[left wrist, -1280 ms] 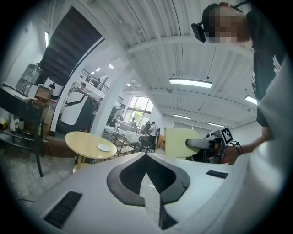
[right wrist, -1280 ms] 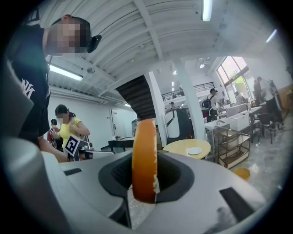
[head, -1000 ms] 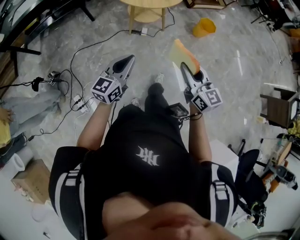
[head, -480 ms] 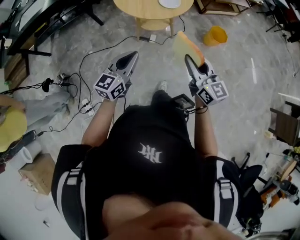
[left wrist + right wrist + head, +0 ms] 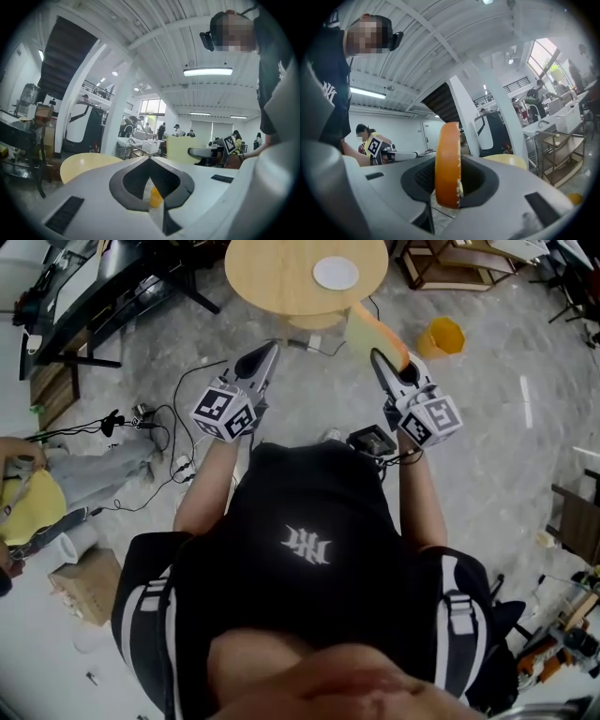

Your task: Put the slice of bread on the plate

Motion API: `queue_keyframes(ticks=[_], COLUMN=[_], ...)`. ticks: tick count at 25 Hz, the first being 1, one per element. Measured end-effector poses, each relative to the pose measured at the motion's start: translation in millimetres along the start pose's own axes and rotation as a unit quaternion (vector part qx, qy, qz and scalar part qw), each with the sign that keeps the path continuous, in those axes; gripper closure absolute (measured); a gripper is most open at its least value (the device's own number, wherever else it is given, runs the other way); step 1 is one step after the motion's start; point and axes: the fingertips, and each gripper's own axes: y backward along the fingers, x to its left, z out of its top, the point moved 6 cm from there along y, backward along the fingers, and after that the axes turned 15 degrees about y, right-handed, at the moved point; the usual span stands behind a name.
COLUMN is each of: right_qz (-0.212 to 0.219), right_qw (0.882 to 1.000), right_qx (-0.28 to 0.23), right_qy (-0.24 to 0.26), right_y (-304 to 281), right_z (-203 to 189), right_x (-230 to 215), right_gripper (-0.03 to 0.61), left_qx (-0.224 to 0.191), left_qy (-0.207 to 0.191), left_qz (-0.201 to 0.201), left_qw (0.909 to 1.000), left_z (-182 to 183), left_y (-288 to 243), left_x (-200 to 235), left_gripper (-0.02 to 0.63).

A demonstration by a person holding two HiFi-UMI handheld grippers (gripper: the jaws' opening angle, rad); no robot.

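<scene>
Head view with both gripper views. Your right gripper point(image 5: 380, 357) is clamped on the slice of bread point(image 5: 447, 164). Its jaws stand narrowly apart and press the two flat faces, so the slice stands on edge between them, with its orange crust toward that gripper's camera, and rises above the jaw tips. From above, the slice hangs in the air at the near right edge of the round wooden table point(image 5: 272, 277). It overlaps that edge in the picture, and no view shows it resting on anything. The white plate point(image 5: 336, 273) lies flat on the table top, right of the middle. The slice is apart from it, on your side of the table. Your left gripper point(image 5: 265, 352) has its jaws drawn fully together, tips touching. It is held level beside the right one at about the same reach and points toward the near edge of the table, left of the middle. On the grey floor point(image 5: 506, 456), a yellow bin point(image 5: 442, 337) stands to the right of the table, just past your right gripper. Loose cables point(image 5: 150, 418) trail to the left of your left arm. A cardboard box point(image 5: 89, 585) sits near the lower left corner of the view.
</scene>
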Motion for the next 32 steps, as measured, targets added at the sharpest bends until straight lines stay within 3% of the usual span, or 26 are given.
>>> queue_keyframes(ticks=[5,15,22,32], right_qz=[0.016,0.018,-0.014,-0.055], right_qw=[1.0,0.999,0.997,0.992], right_qx=[0.004,0.024,0.07,0.114], right_qy=[-0.007,-0.022,-0.014,-0.023], right_y=[-24.4,-72.9,-105.7,-193.9], right_z=[-3.2,-24.6,-28.3,-22.0], right_x=[-43.5,-69.7,-115.0,-166.6], right_gripper=[0.482,0.482,0.482,0.482], left_qx=[-0.003,0.008,0.014,0.056], left_qy=[-0.001,0.024,0.056,0.06], left_qz=[0.013,0.026,-0.002,-0.063], left_qw=[0.9999,0.9993,0.9983,0.9946], left_z=[14.6,12.9,16.5,39.0], left_y=[-34.4,-60.1,-118.1,-189.0], left_x=[4.6,55.0,106.2,182.4], left_gripper=[0.601,0.601,0.601,0.601])
